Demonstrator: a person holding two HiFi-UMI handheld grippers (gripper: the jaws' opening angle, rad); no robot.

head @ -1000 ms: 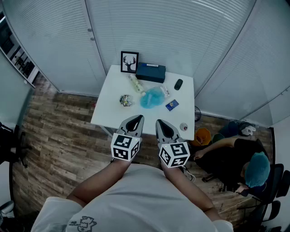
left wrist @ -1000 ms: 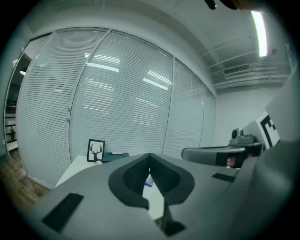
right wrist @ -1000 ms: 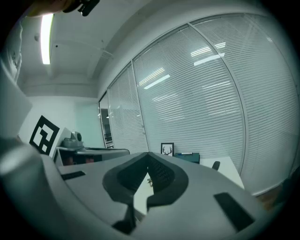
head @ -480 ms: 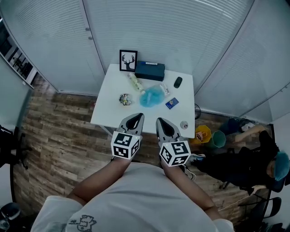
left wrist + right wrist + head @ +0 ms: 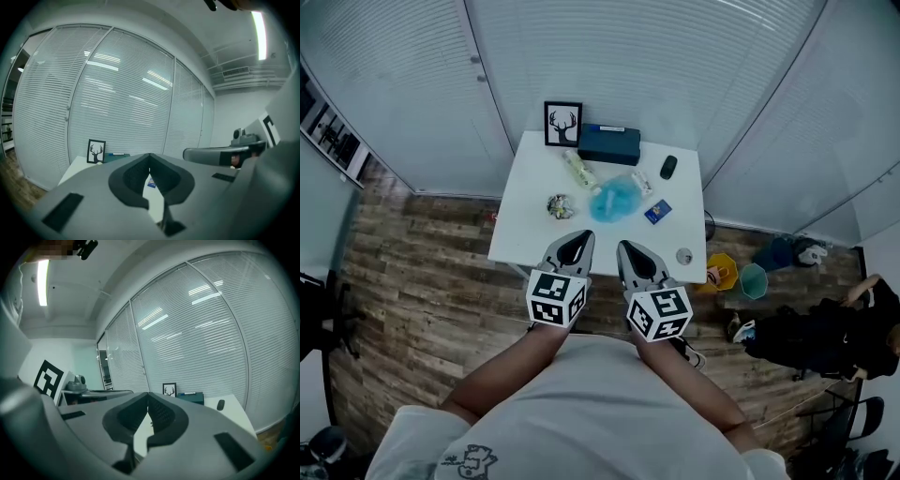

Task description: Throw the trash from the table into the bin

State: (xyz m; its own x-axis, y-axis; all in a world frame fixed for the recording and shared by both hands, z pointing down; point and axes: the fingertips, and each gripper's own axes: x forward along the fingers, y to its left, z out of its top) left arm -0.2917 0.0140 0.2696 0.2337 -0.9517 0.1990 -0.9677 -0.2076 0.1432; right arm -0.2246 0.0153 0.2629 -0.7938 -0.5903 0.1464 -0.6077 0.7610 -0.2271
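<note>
The white table (image 5: 517, 221) stands ahead of me. On it lie a crumpled wrapper ball (image 5: 560, 205), a blue crumpled bag (image 5: 614, 199), a small bottle (image 5: 579, 170), a small wrapper (image 5: 641, 184) and a blue card (image 5: 657, 212). My left gripper (image 5: 577, 241) and right gripper (image 5: 625, 247) hover side by side over the table's near edge, both shut and empty. In the left gripper view the jaw tips (image 5: 149, 155) meet; the right gripper view shows the same (image 5: 148, 393). Two bins, a yellow one (image 5: 721, 272) and a teal one (image 5: 753, 280), stand on the floor to the table's right.
A framed deer picture (image 5: 562, 124), a dark box (image 5: 609, 143) and a black mouse (image 5: 668, 167) sit at the table's far side. A small round object (image 5: 683, 256) lies by the near right corner. A person (image 5: 825, 328) crouches on the floor at right. Blinds close off the room behind.
Both grippers have edged toward the table, still shut. The person at right has shifted away to the right, uncovering the teal bin.
</note>
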